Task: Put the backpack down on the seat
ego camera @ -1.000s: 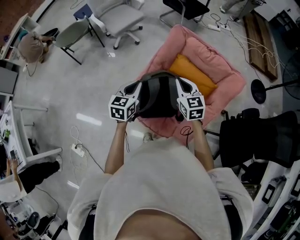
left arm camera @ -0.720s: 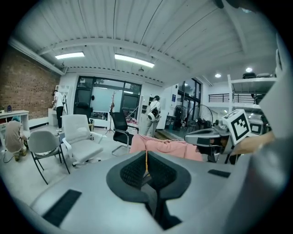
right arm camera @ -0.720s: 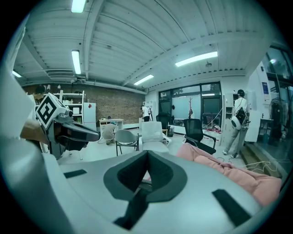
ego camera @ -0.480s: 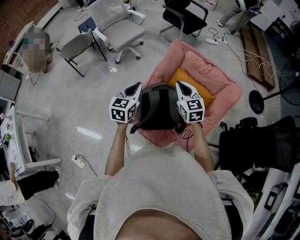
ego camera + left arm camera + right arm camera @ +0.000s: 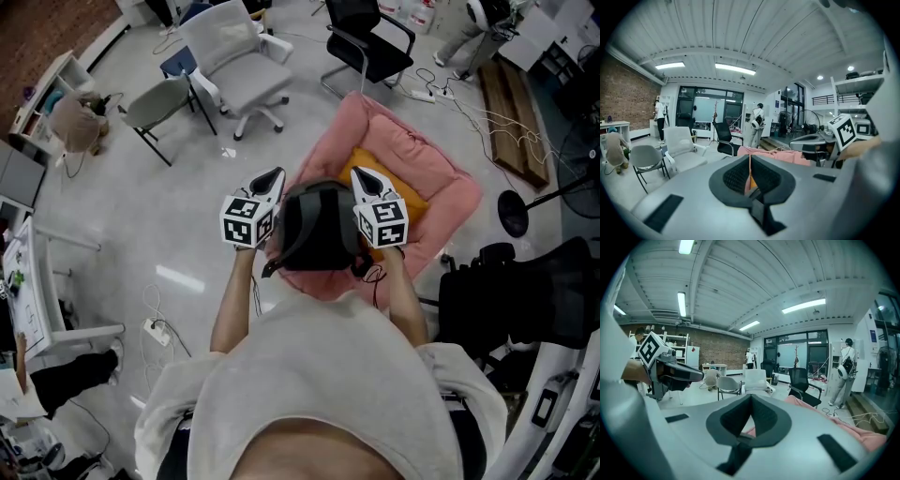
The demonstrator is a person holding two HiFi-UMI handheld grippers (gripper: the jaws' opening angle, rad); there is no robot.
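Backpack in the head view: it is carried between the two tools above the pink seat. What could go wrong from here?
1. Both the left tool and the right tool have jaws together with nothing seen between them, so the backpack seems only squeezed between their sides; it may slip out.
2. It hangs over the near rim of the pink seat, not over the orange cushion; lowered here, it may tip onto the floor.

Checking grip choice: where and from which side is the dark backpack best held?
Likely its two opposite side edges, left gripper from the left, right gripper from the right: the backpack is wide and soft, and hangs evenly that way over the pink seat.
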